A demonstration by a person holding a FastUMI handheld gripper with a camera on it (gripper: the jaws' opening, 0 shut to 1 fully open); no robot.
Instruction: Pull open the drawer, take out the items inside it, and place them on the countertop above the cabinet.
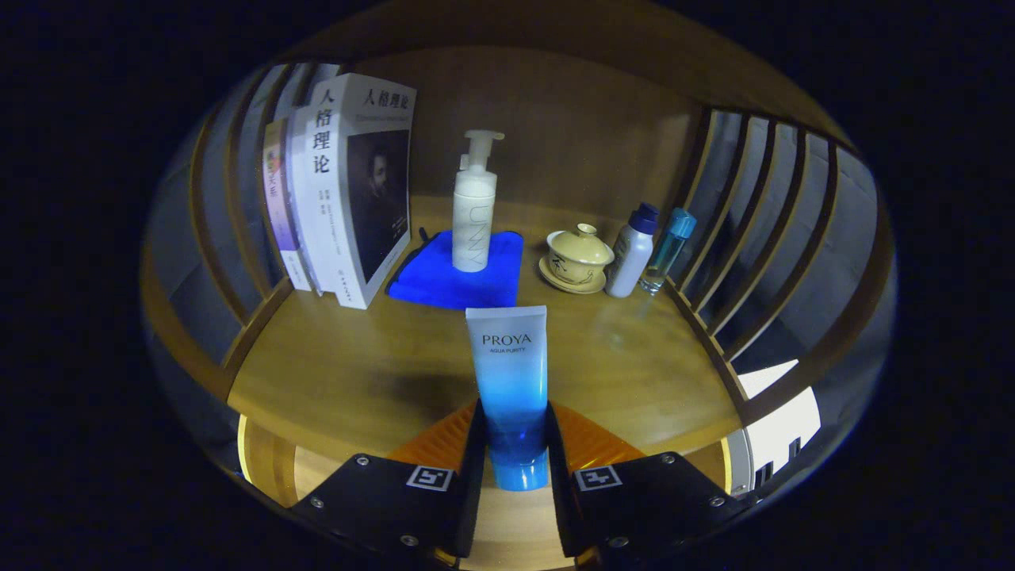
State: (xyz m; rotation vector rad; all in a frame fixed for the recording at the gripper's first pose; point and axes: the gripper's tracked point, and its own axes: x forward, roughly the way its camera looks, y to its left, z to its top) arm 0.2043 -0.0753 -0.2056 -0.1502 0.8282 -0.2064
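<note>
Both claw (514,444) fingers clamp the tube (509,381), hiding its sides.

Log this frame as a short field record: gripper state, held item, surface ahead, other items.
gripper: shut on the blue tube
held item: blue tube, upright between the fingers, cap down
surface ahead: wooden countertop with slatted sides
on it: books standing beside a pump bottle on a blue cloth; lidded cup, two small bottles
</note>
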